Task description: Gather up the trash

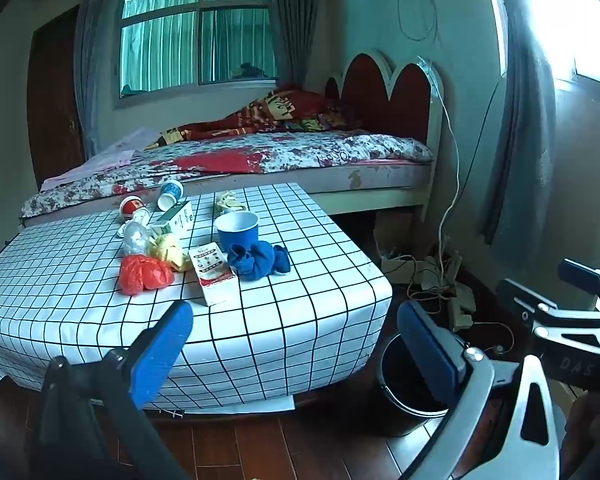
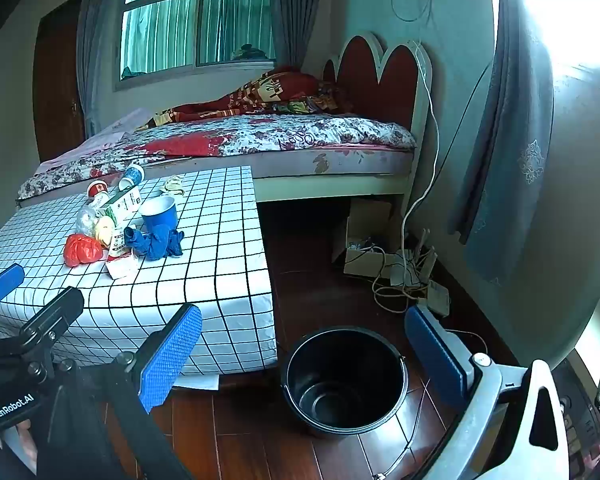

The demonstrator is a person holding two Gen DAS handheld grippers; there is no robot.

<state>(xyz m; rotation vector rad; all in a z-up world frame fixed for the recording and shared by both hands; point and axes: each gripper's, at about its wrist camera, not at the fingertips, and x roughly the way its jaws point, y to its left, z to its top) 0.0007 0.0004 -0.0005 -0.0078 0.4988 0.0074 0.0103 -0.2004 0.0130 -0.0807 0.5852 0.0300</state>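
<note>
Both my grippers hang wide open and empty: my left gripper (image 1: 296, 344) faces the checked table (image 1: 308, 320), my right gripper (image 2: 304, 356) frames the black bucket (image 2: 344, 384) on the wood floor.

The trash sits in a cluster at 10 o'clock on the table in both views. The red plastic bag (image 1: 145, 274) and the yellow wad (image 1: 168, 252) just behind it look light, soft and slippery; I judge a pinch across the bunched middle holds best. The blue crumpled cloth (image 1: 260, 262) is limp, so any thick fold will do. The flat carton (image 1: 214, 276) touching it at 9 o'clock seems light and stiff; I would take it by its near edge. The blue cup (image 1: 237, 230) stands upright, thin-walled I think, so I would squeeze its rim gently. 2 tipped cups (image 1: 171, 195) and a clear crushed bottle (image 1: 135, 236) lie farther back.

My right view shows the bucket's empty inside; my left view hides most of it behind my own finger, yet shows the clutter larger and clearer.
</note>
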